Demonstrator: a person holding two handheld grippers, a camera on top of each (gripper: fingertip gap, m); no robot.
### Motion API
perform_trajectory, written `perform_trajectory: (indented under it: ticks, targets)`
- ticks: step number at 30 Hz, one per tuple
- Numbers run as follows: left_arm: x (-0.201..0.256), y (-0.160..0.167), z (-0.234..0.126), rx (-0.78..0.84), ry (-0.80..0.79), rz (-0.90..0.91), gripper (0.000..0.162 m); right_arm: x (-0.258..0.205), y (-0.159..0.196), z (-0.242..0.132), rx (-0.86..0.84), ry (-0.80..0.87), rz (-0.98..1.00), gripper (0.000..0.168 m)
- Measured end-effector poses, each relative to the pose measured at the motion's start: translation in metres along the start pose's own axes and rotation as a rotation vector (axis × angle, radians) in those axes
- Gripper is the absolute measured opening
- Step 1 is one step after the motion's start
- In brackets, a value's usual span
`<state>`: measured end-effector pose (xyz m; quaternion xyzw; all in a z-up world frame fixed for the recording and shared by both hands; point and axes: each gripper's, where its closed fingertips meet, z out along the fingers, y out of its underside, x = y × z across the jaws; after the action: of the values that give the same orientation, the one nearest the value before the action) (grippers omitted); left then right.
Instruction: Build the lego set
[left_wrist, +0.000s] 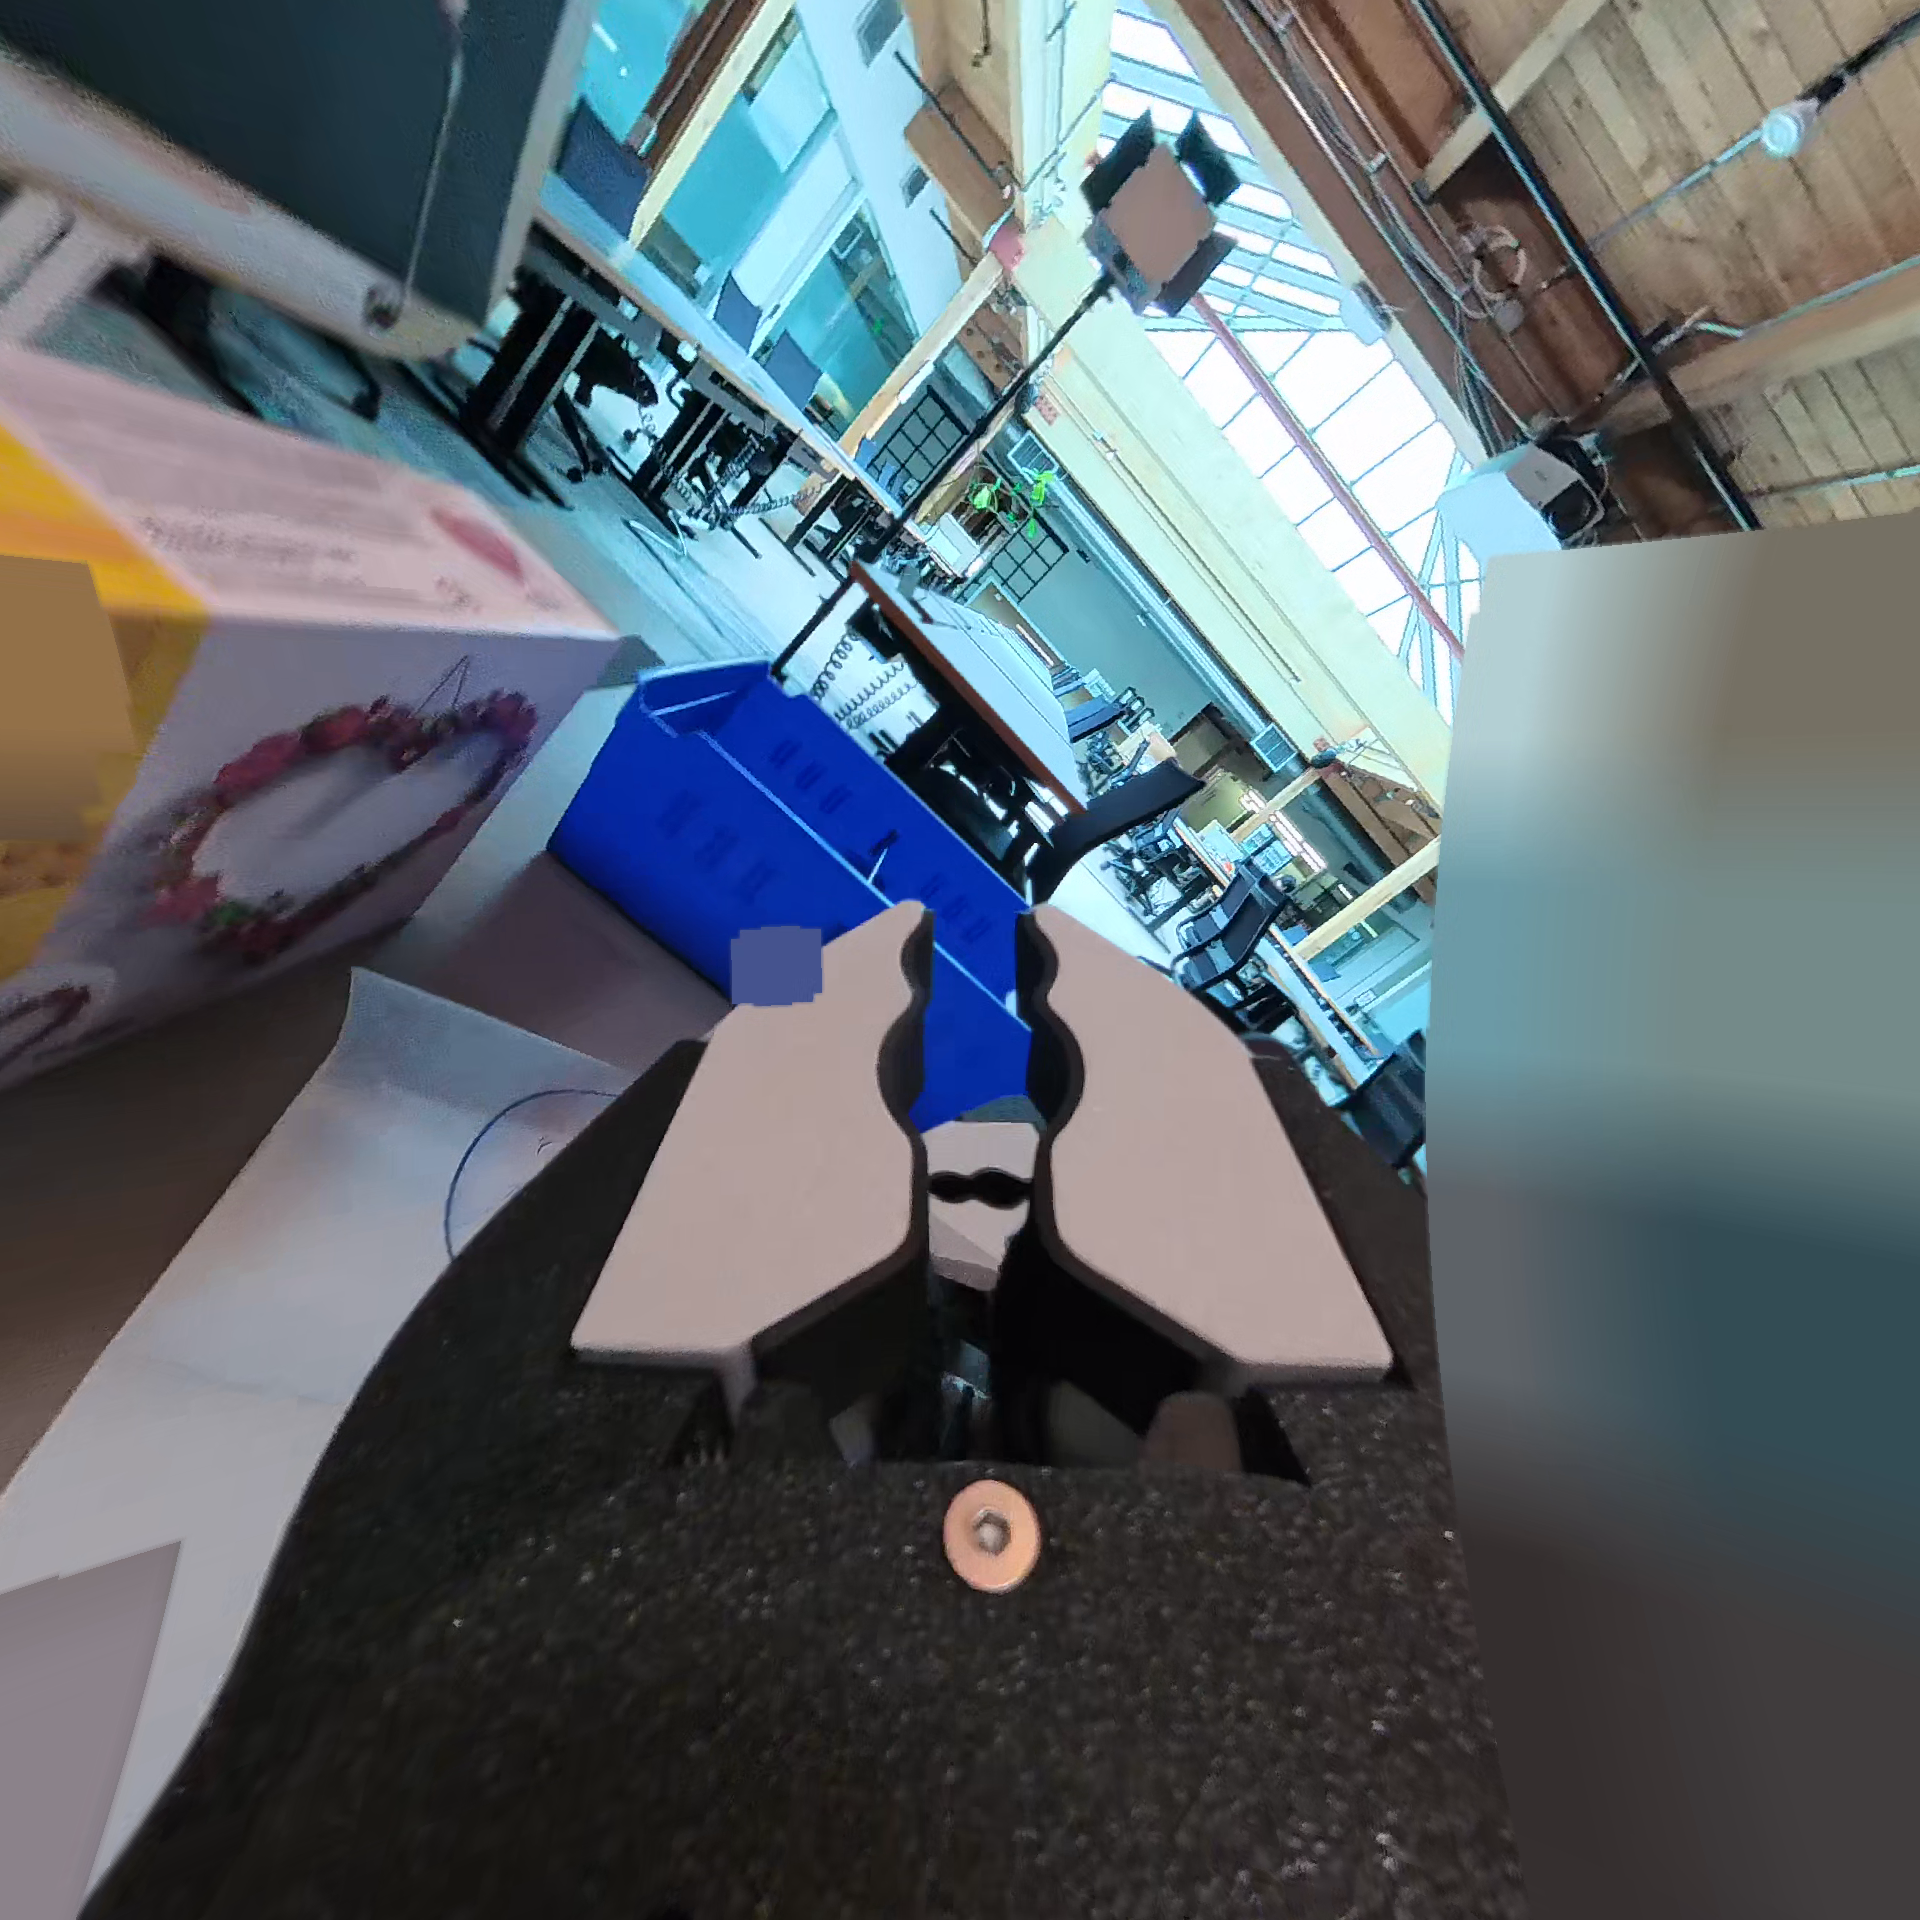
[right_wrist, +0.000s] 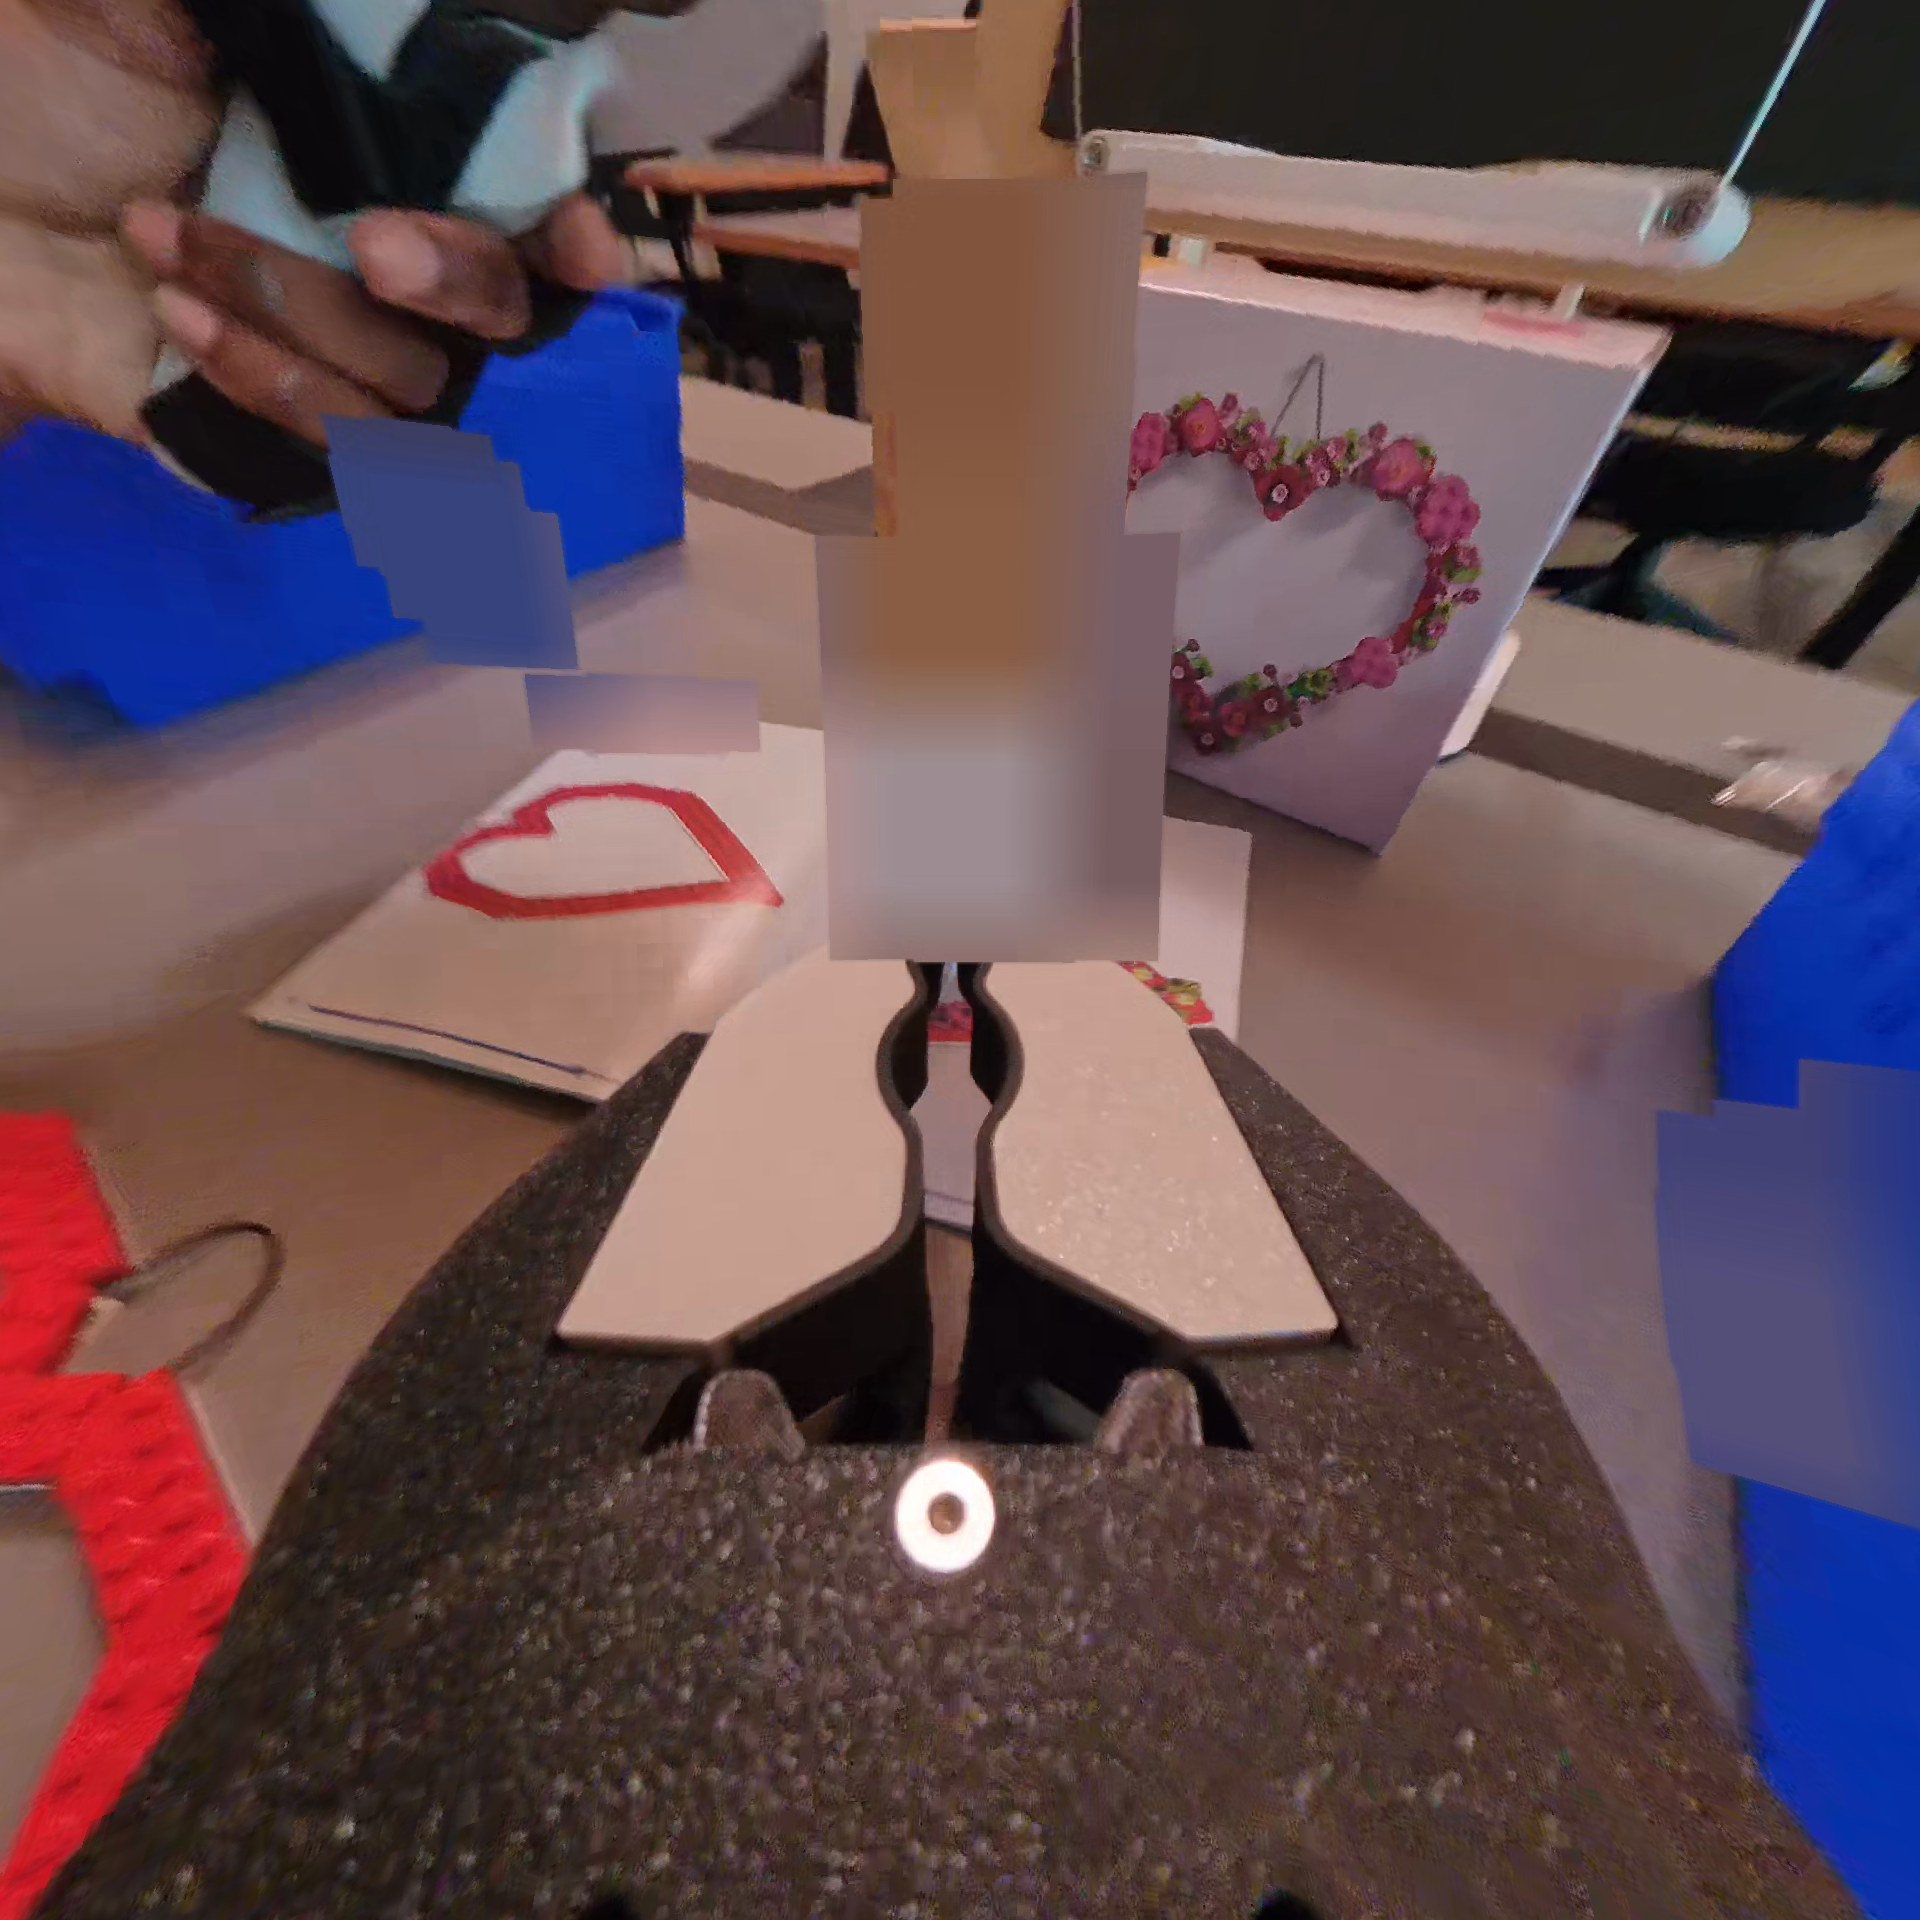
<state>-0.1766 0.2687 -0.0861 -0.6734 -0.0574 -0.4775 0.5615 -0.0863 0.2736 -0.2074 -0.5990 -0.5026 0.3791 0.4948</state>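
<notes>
Two tools, neither carrying a brick. Left tool (left_wrist: 971, 925): raised and tilted toward the ceiling, fingers spread a little, nothing between them, blue plastic bin (left_wrist: 790, 821) beyond. Right tool (right_wrist: 945, 982): low over the grey bench (right_wrist: 1455, 935), fingers nearly pressed together with a thin gap, empty. Red studded heart-shaped lego frame (right_wrist: 125, 1475) flat on the bench at lower left of the right view; white instruction booklet with a red heart outline (right_wrist: 582, 914) ahead; white set box picturing a flower heart (right_wrist: 1351, 582) standing behind. Probably a pause between placements. Next: reach into a bin, pinch a piece, bring it to the frame.
</notes>
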Motion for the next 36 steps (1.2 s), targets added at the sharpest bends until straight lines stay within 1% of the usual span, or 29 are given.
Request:
perform_trajectory:
  ticks: [3,5,7,9,10,13,15,18,23,26,28,33,36]
  targets:
    - [0.020,-0.010,-0.006,0.021,0.013,0.062,0.014,0.004,-0.004,-0.003,0.041,-0.077,0.216,0.002]
    - [0.023,-0.010,-0.007,0.018,-0.006,0.096,0.014,0.007,-0.007,-0.005,0.066,-0.115,0.324,0.002]
    - [0.011,0.000,-0.005,-0.047,-0.098,0.163,0.014,0.009,-0.010,-0.007,0.092,-0.148,0.404,0.000]
    - [-0.008,0.019,0.001,-0.138,-0.190,0.214,0.014,0.010,-0.012,-0.007,0.106,-0.164,0.451,0.001]
    - [-0.012,0.031,0.007,-0.183,-0.196,0.209,0.014,0.010,-0.012,-0.007,0.107,-0.165,0.454,0.001]
    - [-0.009,0.069,0.032,-0.289,-0.133,0.173,0.015,0.010,-0.009,-0.005,0.088,-0.138,0.408,0.001]
    - [-0.009,0.091,0.046,-0.347,-0.102,0.164,0.018,0.009,-0.009,-0.004,0.084,-0.130,0.386,0.001]
    - [-0.017,0.112,0.055,-0.417,-0.135,0.216,0.021,0.009,-0.010,-0.005,0.083,-0.118,0.372,0.001]
    - [-0.016,0.115,0.059,-0.407,-0.173,0.362,0.030,0.010,-0.010,-0.005,0.078,-0.102,0.355,0.001]
    - [-0.016,0.117,0.060,-0.412,-0.200,0.401,0.034,0.010,-0.010,-0.005,0.078,-0.099,0.347,0.001]
    - [-0.017,0.118,0.062,-0.407,-0.211,0.390,0.032,0.010,-0.011,-0.005,0.079,-0.097,0.342,0.001]
    - [-0.021,0.125,0.066,-0.403,-0.222,0.373,0.022,0.011,-0.011,-0.005,0.074,-0.079,0.316,0.001]
    - [-0.021,0.125,0.066,-0.397,-0.216,0.357,0.020,0.011,-0.010,-0.005,0.071,-0.070,0.299,0.001]
